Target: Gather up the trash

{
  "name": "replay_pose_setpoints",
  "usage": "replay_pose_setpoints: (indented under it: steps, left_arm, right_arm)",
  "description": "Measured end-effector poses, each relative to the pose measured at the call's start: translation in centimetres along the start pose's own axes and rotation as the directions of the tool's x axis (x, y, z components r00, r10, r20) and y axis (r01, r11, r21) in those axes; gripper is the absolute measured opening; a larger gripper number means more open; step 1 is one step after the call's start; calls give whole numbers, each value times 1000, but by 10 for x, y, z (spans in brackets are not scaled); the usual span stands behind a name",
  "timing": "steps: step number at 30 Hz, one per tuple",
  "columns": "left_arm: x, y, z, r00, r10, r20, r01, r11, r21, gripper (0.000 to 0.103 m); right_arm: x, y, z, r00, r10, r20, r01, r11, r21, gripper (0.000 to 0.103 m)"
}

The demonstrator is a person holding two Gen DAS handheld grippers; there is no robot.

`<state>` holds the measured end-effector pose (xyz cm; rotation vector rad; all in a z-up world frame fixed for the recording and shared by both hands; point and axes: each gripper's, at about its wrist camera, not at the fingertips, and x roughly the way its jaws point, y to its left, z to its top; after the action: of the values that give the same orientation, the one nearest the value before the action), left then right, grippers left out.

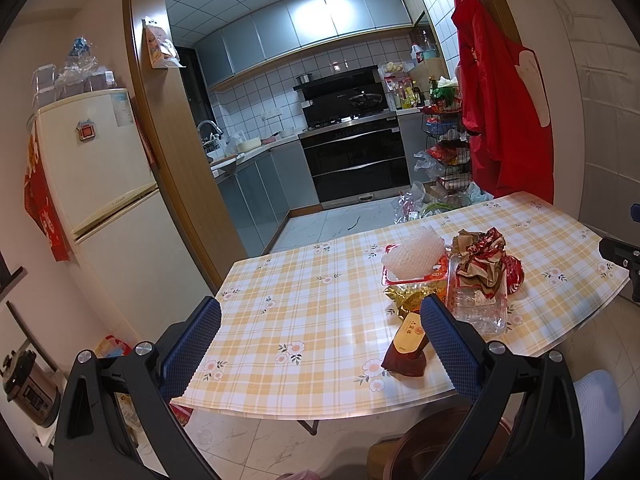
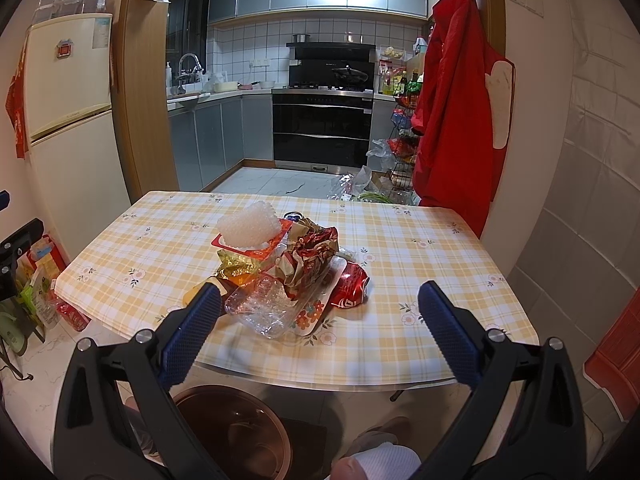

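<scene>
Trash (image 2: 280,268) sits heaped mid-frame on the checked table (image 2: 440,280) — bubble wrap (image 2: 248,230), crumpled wrapper (image 2: 312,256), crushed can (image 2: 352,286), clear tray (image 2: 264,312). My left gripper (image 1: 320,344) and right gripper (image 2: 320,320) both hang spread wide, holding nothing. Grabbing low in the pile could topple it — the can might roll off the edge, missing the bin (image 2: 228,432) at bottom

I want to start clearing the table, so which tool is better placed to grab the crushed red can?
Right tool: the crushed red can lies between its open fingers.
</scene>
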<state>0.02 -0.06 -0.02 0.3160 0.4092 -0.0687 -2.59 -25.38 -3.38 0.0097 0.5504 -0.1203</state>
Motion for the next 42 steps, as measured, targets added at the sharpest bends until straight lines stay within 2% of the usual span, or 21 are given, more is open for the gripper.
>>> replay_pose_setpoints:
  steps: [26,36,42]
  left_arm:
    - [-6,-5,4,1000,5,1,-5,1000,1,98]
    - [-2,1,-3,1000,2,-8,-2,1000,-5,98]
    - [14,9,-12,997,-64,-35,62,996,-63,98]
  right_arm:
    - [0,-1,1,1000,-3,-4,3,1000,-1,97]
    - [8,-8,-13,1000,-9,-23,9,1000,5,97]
    - [21,-13,-17,999,-1,-46,3,999,39,97]
